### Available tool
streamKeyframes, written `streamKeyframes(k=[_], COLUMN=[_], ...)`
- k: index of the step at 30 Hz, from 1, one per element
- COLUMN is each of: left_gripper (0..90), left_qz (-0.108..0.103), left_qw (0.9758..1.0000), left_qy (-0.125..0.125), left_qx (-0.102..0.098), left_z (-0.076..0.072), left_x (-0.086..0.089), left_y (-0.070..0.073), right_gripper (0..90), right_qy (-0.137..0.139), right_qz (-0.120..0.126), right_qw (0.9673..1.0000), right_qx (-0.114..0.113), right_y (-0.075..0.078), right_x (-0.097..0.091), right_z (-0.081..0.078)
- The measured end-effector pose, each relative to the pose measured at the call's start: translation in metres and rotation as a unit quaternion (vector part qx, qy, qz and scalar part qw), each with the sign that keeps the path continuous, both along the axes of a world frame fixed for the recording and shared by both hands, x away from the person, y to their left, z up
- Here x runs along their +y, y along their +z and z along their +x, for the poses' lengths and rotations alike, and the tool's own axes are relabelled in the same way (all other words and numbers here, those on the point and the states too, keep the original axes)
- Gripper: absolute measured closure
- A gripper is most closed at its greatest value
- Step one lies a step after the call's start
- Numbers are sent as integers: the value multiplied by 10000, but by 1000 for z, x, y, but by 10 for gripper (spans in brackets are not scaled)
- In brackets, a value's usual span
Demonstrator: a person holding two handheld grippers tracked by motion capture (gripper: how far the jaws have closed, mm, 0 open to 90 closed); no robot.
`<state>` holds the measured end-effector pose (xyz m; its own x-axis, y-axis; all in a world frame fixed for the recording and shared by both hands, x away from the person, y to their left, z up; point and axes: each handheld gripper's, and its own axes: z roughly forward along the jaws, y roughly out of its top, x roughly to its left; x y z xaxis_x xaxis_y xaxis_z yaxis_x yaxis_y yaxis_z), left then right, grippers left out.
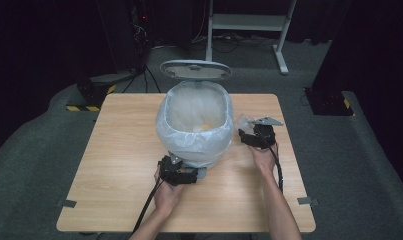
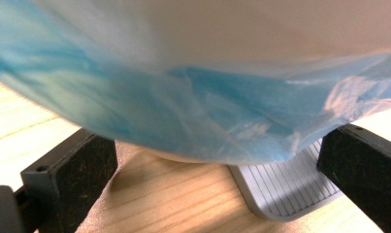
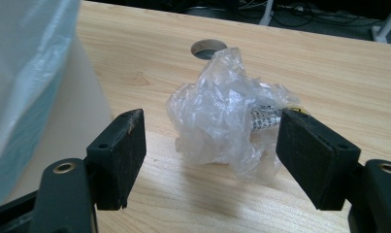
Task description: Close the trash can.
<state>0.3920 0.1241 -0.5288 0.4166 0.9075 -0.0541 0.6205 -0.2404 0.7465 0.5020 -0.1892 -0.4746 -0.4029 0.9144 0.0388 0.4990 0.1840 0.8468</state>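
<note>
Bracing low at the near side of the pedal bin, the left gripper is keeping its jaws wide by the foot pedal, probably to hold the lid up. Just right of the bin, near the table's right edge, the right gripper is straddling a crumpled plastic wrapper, jaws wide and not yet pinching, seemingly ready to lift it into the bin liner.

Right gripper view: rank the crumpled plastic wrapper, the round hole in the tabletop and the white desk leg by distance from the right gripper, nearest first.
1. Crumpled plastic wrapper: lies on the table between the open jaws of the right gripper.
2. Round hole: in the tabletop just behind the wrapper.
3. White desk leg: on the floor beyond the table's far edge.
</note>
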Motion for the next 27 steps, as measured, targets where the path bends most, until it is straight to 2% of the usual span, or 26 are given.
streamKeyframes(k=[8, 10, 14, 16, 20, 22, 27], left_gripper=[11, 11, 11, 12, 12, 12, 12], left_qz=[3, 3, 5, 9, 10, 10, 7], left_qw=[10000, 10000, 10000, 10000, 10000, 10000, 10000], left_qy=[-1, -1, -1, -2, -1, 3, 3], left_qx=[0, 0, -4, -4, -4, -5, -3], left_z=[0, 0, 0, 0, 0, 0, 0], left_x=[0, 0, 0, 0, 0, 0, 0], left_y=[0, 0, 0, 0, 0, 0, 0], right_gripper=[257, 250, 253, 250, 255, 249, 253], right_qy=[-60, -30, -38, -39, -81, -107, -168], right_qz=[18, 23, -15, -51, -108, -114, -125], right_qw=[10000, 9999, 10000, 9999, 9999, 9997, 9994], right_qx=[62, 127, 2, 109, 60, 190, 269], right_y=[-5, -3, 6, 7, 7, 5, 3], right_x=[2, 4, 10, 12, 16, 16, 17], right_z=[5, 8, 11, 16, 21, 25, 32])
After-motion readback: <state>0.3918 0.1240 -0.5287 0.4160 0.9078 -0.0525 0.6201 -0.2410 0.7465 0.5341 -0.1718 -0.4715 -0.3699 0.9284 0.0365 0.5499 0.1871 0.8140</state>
